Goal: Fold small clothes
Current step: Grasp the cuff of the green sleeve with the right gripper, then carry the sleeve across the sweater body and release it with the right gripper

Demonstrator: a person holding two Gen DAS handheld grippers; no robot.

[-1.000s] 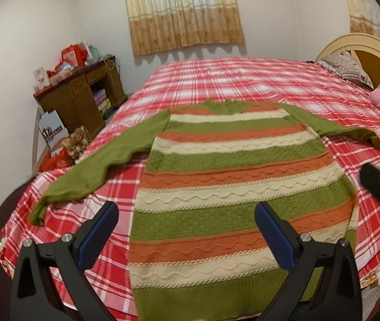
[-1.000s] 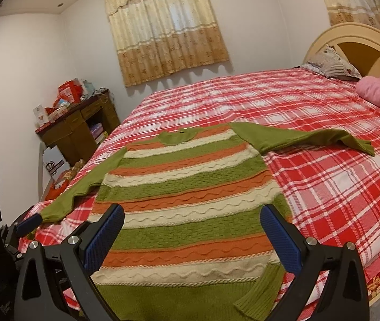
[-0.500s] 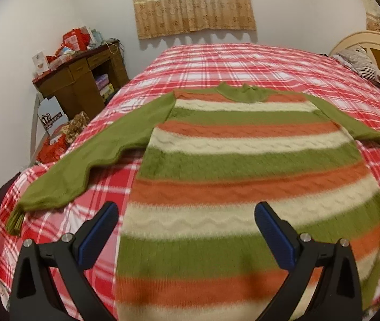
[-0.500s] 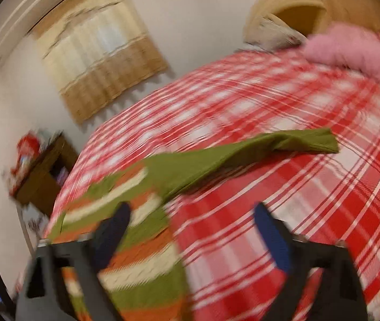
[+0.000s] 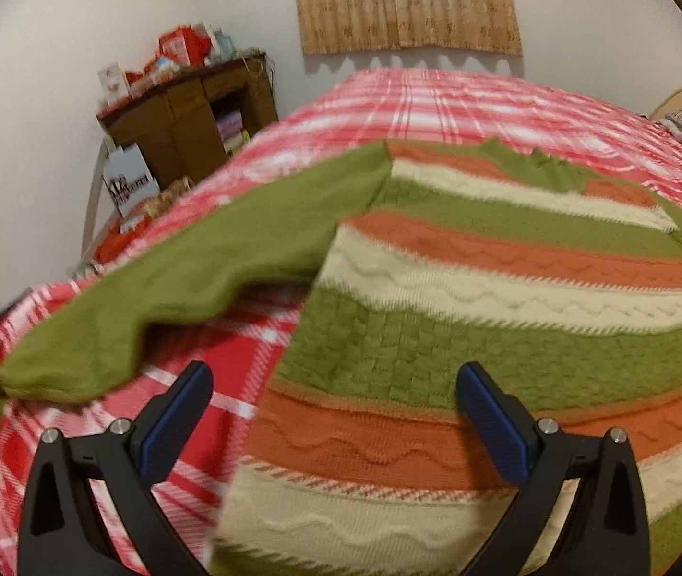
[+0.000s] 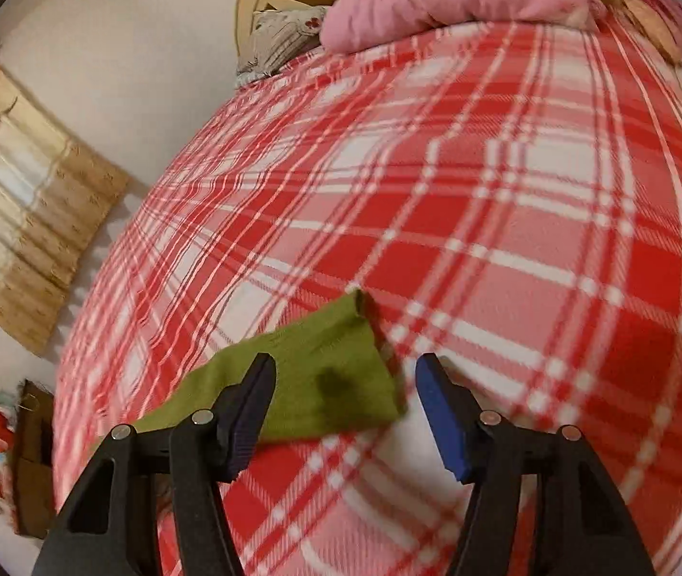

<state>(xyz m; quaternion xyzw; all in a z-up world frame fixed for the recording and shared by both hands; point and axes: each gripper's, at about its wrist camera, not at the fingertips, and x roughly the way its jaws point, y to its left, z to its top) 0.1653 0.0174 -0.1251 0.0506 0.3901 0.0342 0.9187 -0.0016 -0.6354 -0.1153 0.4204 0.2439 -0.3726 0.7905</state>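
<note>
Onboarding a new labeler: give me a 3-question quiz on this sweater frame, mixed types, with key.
1. True or false: the right claw is shut on the green sleeve end.
2. Multiple choice: the left claw hangs over which part of the striped sweater?
A. the collar
B. the left side edge of the body
C. the far sleeve's cuff
3. Fill in: the sweater lies spread on a red and white ____ bedspread.

Key:
1. False: the jaws stand open, with the sleeve end between them and ungripped.
2. B
3. plaid
</note>
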